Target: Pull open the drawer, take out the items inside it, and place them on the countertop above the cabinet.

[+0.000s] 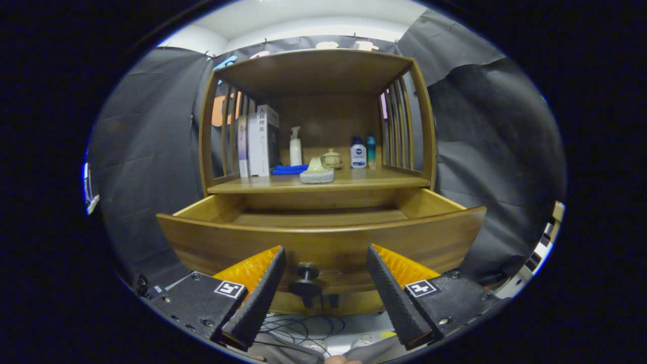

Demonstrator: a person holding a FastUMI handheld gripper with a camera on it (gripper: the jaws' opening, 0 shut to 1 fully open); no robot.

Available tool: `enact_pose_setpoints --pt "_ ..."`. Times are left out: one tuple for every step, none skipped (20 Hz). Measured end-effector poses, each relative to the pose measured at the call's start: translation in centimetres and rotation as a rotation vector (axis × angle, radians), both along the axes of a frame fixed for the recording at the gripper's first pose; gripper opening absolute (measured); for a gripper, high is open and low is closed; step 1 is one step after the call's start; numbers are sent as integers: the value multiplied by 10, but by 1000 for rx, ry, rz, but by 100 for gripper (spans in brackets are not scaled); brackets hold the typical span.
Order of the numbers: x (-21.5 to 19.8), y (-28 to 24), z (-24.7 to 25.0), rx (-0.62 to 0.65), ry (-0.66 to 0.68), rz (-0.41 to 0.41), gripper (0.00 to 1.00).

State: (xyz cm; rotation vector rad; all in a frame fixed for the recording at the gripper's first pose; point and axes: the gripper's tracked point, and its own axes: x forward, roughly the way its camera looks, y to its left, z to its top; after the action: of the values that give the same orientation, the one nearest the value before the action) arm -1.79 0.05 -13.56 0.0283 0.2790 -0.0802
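Two fingers of the gripper [326,255] stand spread wide apart with nothing held between them. The drawer [323,237] is pulled out toward them, its front panel just ahead of the fingertips and its dark knob [306,283] sitting in the gap between the fingers, touched by neither. Above the drawer, on the countertop [318,183], a pale soap dish [317,173] lies near the front edge, with books [259,141] and bottles [358,153] farther back.
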Motion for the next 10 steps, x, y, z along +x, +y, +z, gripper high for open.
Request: enact_pose_setpoints --pt "1 7 -4 -15 0 -6 100" --pt "4 7 -5 -26 -1 -11 100" --pt "5 10 -6 -30 -7 -11 100" --pt "7 13 -8 -29 -5 -12 100" --pt "9 13 -12 -25 1 -12 100" --pt "11 15 -14 -19 5 -12 100" --pt "13 15 -15 -15 10 -12 100" --pt "15 14 -18 -15 14 -16 100" --pt "18 12 -20 -16 15 -21 100" --pt "19 11 -21 -17 13 -27 100"
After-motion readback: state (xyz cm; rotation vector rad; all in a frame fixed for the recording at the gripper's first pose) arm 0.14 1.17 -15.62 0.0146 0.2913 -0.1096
